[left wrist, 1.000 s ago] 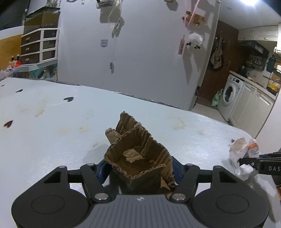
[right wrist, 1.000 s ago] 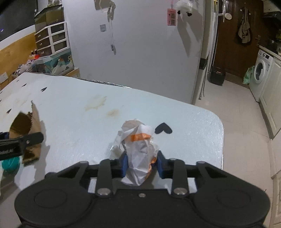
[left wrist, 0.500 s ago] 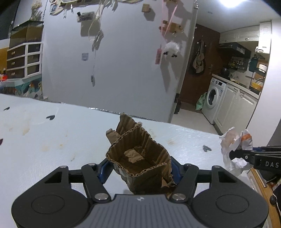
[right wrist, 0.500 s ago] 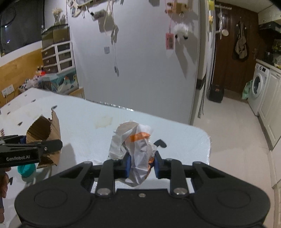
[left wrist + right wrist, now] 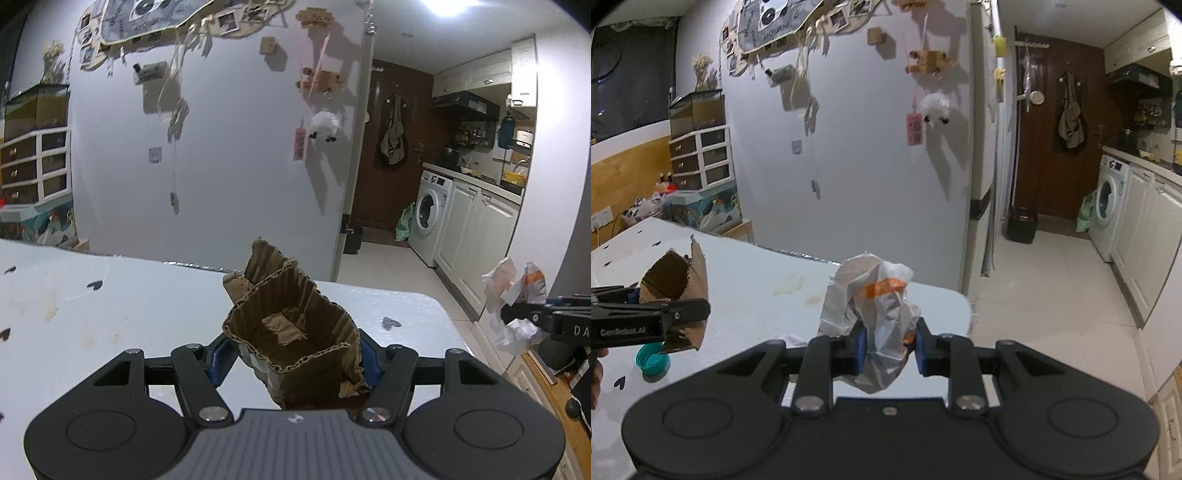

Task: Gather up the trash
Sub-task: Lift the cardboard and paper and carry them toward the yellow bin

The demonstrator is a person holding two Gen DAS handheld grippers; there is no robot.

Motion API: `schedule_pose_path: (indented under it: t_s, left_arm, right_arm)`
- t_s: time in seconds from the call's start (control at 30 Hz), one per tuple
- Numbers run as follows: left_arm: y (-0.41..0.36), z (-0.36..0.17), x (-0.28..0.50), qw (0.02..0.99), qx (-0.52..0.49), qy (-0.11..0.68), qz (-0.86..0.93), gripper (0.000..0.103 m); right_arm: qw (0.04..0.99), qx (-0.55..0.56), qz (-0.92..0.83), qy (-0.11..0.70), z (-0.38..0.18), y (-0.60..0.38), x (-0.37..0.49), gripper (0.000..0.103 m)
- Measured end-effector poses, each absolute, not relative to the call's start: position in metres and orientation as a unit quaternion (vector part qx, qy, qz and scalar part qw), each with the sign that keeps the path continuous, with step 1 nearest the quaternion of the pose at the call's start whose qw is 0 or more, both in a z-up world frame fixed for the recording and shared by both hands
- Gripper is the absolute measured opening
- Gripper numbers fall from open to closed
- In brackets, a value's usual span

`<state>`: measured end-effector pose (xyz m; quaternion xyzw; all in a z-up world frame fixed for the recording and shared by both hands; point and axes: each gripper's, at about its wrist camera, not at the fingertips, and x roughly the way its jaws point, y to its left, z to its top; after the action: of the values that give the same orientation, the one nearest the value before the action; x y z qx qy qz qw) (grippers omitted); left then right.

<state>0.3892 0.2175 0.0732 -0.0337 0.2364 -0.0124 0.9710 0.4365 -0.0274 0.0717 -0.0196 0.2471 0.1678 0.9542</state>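
Both grippers have risen since a second ago: more of the wall and kitchen now shows above the bench, and the white bench (image 5: 147, 306) sits lower in each view.

From the left wrist view, the left gripper (image 5: 291, 354) carries a torn piece of brown corrugated cardboard (image 5: 291, 325), bent into a rough open box shape. Its jaws are pinching the cardboard from both sides, with blue pads (image 5: 218, 360) pressed against the ridged walls. The cardboard is lifted clear of the bench, which has small black heart marks and faint brown stains.

From the right wrist view, the right gripper (image 5: 888, 345) carries a crumpled white plastic wrapper (image 5: 875, 314) with an orange stripe. Its jaws are close together, pinching the lower part of the wrapper, which bulges upward above them. The wrapper hangs above the near right corner of the bench.

Each gripper appears in the other's view. The wrapper shows at the far right of the left view, past the bench edge. The cardboard shows at the far left of the right view, with a teal bottle cap (image 5: 653, 359) lying on the bench just below it.

Behind the bench stands a pale wall hung with photos and trinkets. To the right, a tiled floor leads to a washing machine (image 5: 428, 218) and white cabinets.
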Motion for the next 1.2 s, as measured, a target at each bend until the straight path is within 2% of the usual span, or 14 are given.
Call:
schedule_pose_path:
  t_s: [0.93,1.2]
  left_arm:
    - [0.062,0.070,0.347,0.966,0.007,0.244,-0.091,0.067]
    - [0.002,0.048,0.336,0.955,0.028,0.266,-0.128,0.067]
  right_arm:
    - [0.967,0.009,0.098,0.234,0.069,-0.172,0.345,0.027]
    - [0.967,0.017,0.071,0.246,0.053,-0.217,0.320,0.027]
